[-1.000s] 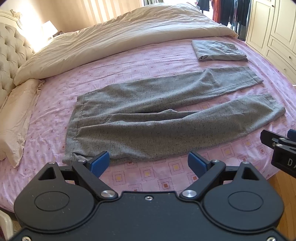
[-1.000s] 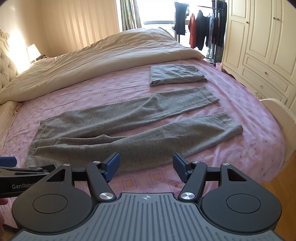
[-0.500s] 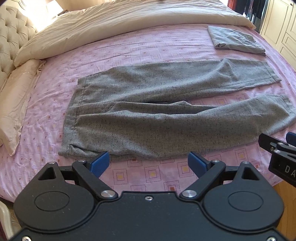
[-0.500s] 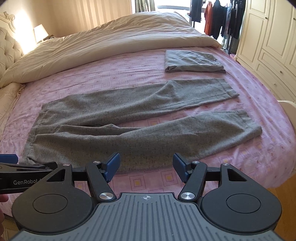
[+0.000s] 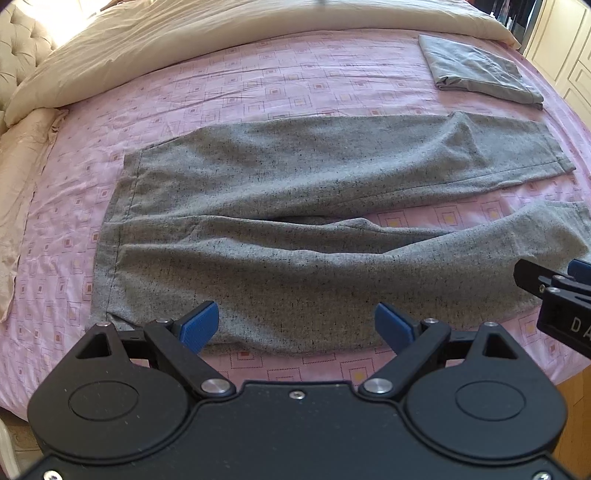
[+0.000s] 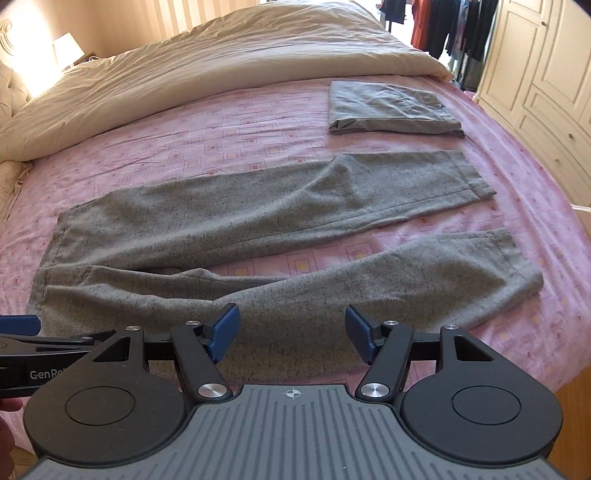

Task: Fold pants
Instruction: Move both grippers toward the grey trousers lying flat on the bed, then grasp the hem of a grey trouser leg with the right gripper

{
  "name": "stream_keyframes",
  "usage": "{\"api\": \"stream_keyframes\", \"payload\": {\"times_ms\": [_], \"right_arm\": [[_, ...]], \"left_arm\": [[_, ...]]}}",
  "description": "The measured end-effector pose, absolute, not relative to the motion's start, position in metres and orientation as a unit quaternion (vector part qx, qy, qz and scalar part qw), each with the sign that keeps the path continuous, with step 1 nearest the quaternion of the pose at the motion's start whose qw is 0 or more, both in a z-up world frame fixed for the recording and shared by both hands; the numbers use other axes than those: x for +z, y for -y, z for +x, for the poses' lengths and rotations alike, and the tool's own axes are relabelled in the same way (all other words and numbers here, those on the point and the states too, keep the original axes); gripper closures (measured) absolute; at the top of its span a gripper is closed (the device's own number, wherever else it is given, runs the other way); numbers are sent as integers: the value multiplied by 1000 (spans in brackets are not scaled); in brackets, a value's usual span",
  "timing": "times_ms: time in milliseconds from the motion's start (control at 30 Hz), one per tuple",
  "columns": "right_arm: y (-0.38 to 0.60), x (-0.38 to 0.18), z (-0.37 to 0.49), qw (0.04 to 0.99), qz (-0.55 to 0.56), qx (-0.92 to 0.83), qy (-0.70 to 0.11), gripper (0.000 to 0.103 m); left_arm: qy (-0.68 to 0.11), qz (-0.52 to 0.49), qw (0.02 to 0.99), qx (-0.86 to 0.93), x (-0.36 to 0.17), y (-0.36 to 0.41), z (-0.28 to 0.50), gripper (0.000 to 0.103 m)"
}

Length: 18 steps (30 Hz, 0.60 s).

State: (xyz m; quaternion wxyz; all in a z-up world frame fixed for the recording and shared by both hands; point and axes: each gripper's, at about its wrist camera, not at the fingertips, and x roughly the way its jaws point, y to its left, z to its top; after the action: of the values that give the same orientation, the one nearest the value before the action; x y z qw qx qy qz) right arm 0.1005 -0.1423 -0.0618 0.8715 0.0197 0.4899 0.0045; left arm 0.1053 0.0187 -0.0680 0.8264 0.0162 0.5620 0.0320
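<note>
1. Your left gripper (image 5: 297, 326) – jaws spread wide, nothing between the blue pads (image 5: 199, 326). It hangs over the near edge of the pants, at the waist end.
2. Your right gripper (image 6: 291, 334) – jaws likewise apart and empty, poised over the near trouser leg, about midway along it. In the left wrist view its black finger shows at the right edge, above that same leg.
3. Pants (image 5: 295, 221) – grey, black-flecked, laid flat across the pink sheet (image 5: 258, 85). Waistband to your left, both legs running right. The legs part from the crotch onward, with a wedge of sheet showing between them; the far leg lies straight, the near one bows toward you. The far leg carries a raised crease near its cuff. The near edge of the pants lies close to the bed's edge, with a strip of sheet between.
4. Folded grey garment (image 6: 391, 109) – a flat rectangle beyond the far leg's cuff end, apart from the pants.
5. Cream duvet (image 6: 221, 62) – bunched along the far side of the bed, clear of the pants.
6. Pillow (image 5: 22, 177) – cream, at the left, beyond the waistband, not touching it.
7. Lamp (image 6: 68, 48) – lit, far left corner in your right wrist view.
8. Wardrobe (image 6: 546, 81) – cream panelled doors, right of the bed.
9. Hanging clothes (image 6: 454, 29) – dark and red items beyond the bed's far end.
</note>
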Motion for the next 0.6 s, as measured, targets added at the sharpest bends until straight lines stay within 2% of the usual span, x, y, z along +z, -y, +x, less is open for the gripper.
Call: {"api": "stream_keyframes", "payload": {"times_ms": [167, 333, 500, 600], "right_arm": [[139, -68, 111, 865, 14, 16, -502, 43], [154, -69, 106, 888, 17, -30, -458, 46], [205, -84, 105, 887, -25, -125, -443, 46], [257, -94, 108, 877, 1, -159, -453, 46]], "left_arm": [[-563, 4, 825, 46, -71, -26, 112, 13], [-562, -2, 826, 46, -72, -27, 114, 16], [-556, -5, 828, 69, -74, -23, 110, 16], [-560, -2, 825, 81, -76, -16, 110, 16]]}}
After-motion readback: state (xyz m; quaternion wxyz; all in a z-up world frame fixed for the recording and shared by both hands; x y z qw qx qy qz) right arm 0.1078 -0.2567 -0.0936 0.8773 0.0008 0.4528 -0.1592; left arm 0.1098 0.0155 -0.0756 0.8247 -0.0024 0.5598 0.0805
